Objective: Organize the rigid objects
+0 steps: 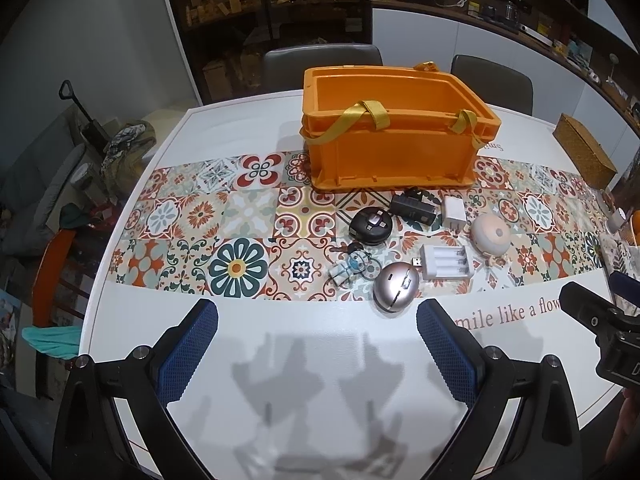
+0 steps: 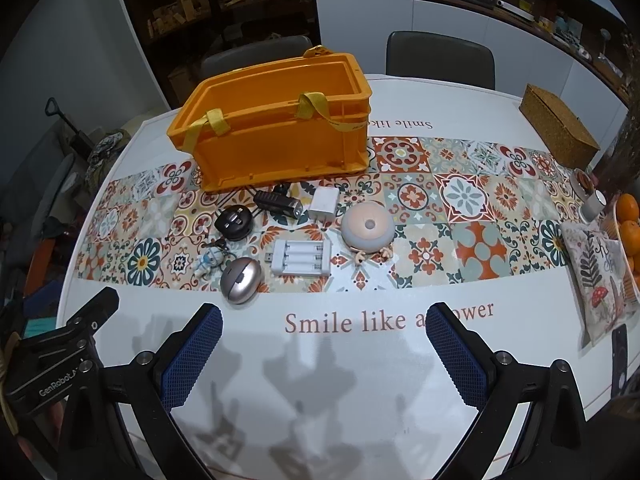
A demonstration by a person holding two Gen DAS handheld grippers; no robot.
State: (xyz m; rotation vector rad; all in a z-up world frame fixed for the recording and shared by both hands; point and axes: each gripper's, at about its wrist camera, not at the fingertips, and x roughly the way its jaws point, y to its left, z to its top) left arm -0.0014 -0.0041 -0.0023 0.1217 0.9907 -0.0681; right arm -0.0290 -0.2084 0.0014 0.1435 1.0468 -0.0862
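An orange crate (image 1: 394,148) (image 2: 276,136) with yellow straps stands on the tiled runner. In front of it lie a silver mouse (image 1: 396,286) (image 2: 241,279), a white battery charger (image 1: 446,262) (image 2: 302,257), a round pink-white device (image 1: 491,234) (image 2: 368,226), a white adapter (image 1: 454,210) (image 2: 324,204), a black torch (image 1: 412,208) (image 2: 278,202), a black round cable reel (image 1: 370,224) (image 2: 235,221) and a small figure keychain (image 1: 350,268) (image 2: 208,260). My left gripper (image 1: 318,316) and right gripper (image 2: 324,320) are both open and empty, above the white table in front of the items.
A woven box (image 1: 586,150) (image 2: 558,126) sits at the far right. Oranges (image 2: 628,220) and a printed cushion (image 2: 596,276) lie at the right edge. Chairs (image 2: 440,54) stand behind the table. The right gripper's body (image 1: 600,328) shows in the left view.
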